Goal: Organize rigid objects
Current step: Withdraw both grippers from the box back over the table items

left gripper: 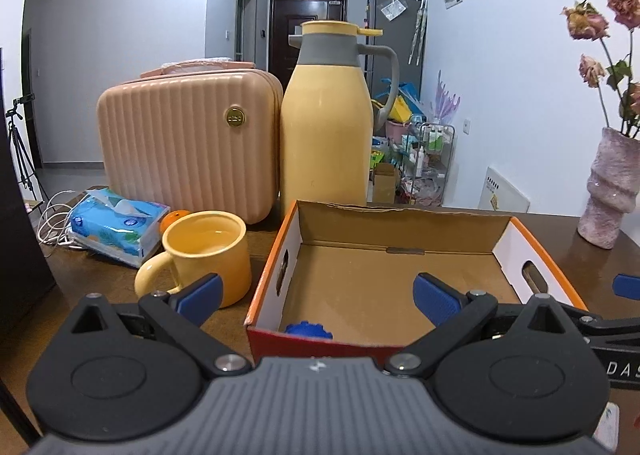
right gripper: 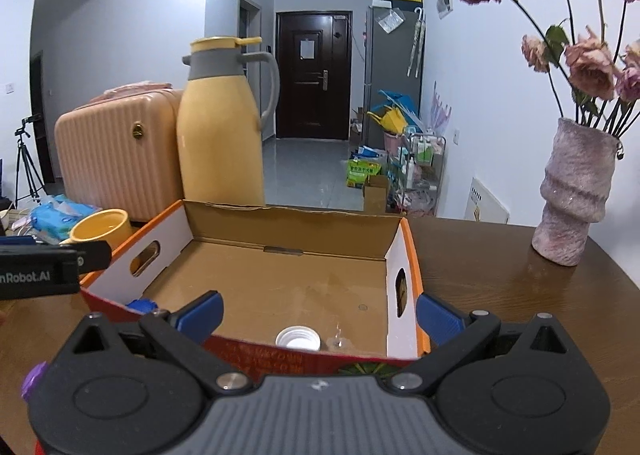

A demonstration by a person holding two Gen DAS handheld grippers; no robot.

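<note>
Matt cardboard box, glossy wooden table

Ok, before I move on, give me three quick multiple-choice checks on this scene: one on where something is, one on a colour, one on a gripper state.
1. Where does the yellow mug stand?
A. Inside the cardboard box
B. On the table, left of the cardboard box
C. On top of the pink case

2. What colour is the cap low in the near left corner of the cardboard box?
A. Blue
B. Green
C. Black

3. How is the left gripper set?
A. Shut on the mug
B. Shut on the box wall
C. Open, holding nothing

Answers:
1 B: the mug sits on the wood outside the box's left wall.
2 A: the blue cap shows behind the near wall.
3 C: its blue pads stand wide apart with nothing between them.
</note>
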